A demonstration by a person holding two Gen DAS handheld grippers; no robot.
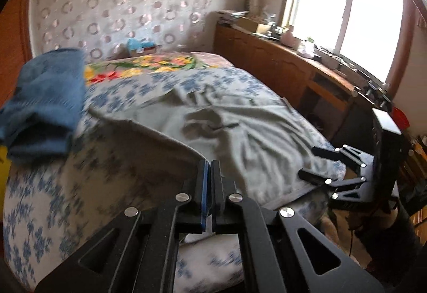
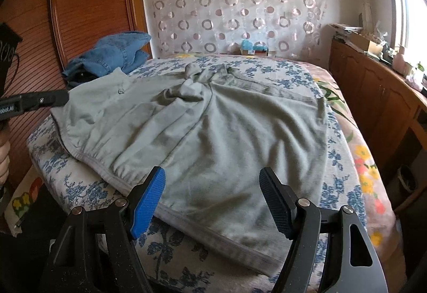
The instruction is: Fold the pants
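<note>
Grey-green pants (image 2: pixel 213 138) lie spread and rumpled across the floral bedspread (image 2: pixel 344 186), waistband nearest the foot of the bed. Left gripper (image 1: pixel 210 180) has its jaws pinched tight on the fabric's edge, lifting it. Right gripper (image 2: pixel 213 202) hangs above the waistband, jaws wide apart, holding nothing. Blue jeans (image 2: pixel 112 55) sit piled at the bed's far left corner.

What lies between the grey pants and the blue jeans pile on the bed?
Nothing in between: in the right wrist view the grey pants meet the blue jeans pile, with their raised corner overlapping it.
</note>
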